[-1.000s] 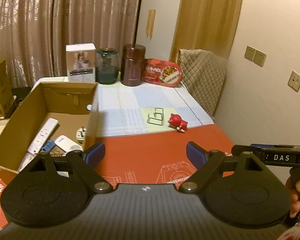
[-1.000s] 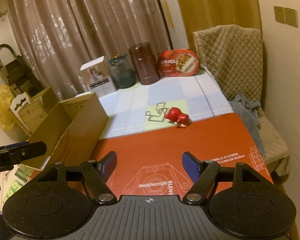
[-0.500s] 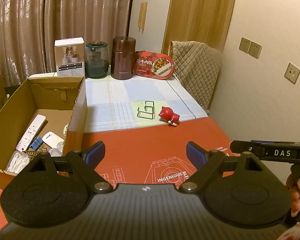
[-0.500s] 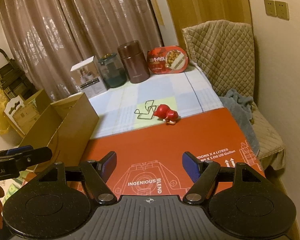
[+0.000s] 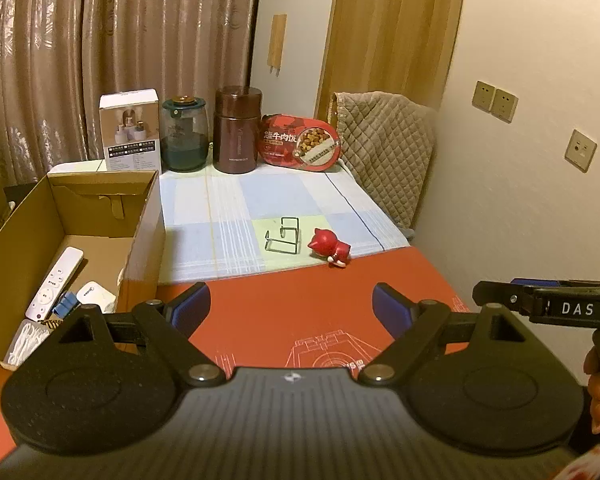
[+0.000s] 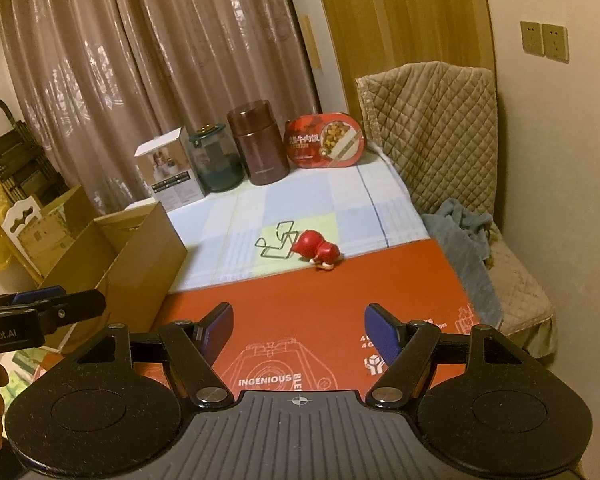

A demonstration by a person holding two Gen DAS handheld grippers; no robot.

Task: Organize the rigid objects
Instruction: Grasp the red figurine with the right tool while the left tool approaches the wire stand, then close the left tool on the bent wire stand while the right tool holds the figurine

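Note:
A small red cat figurine (image 5: 329, 246) lies on its side at the near edge of the checked cloth, also in the right wrist view (image 6: 315, 249). A bent wire stand (image 5: 283, 237) sits just left of it (image 6: 277, 241). An open cardboard box (image 5: 144, 216) at the left holds a white remote (image 5: 55, 276) and other small items. My left gripper (image 5: 291, 309) is open and empty above the red mat, well short of the figurine. My right gripper (image 6: 299, 330) is open and empty, also above the mat.
At the back stand a white carton (image 5: 131, 136), a green glass jar (image 5: 184, 141), a brown canister (image 5: 237, 136) and a red food tray (image 5: 300, 142). A quilted chair (image 6: 432, 128) with a grey cloth (image 6: 460, 224) stands right of the table. Wall at the right.
Both grippers have drawn back and risen a little; the figurine and wire stand look farther away. Both grippers stay open. Nothing on the table moved.

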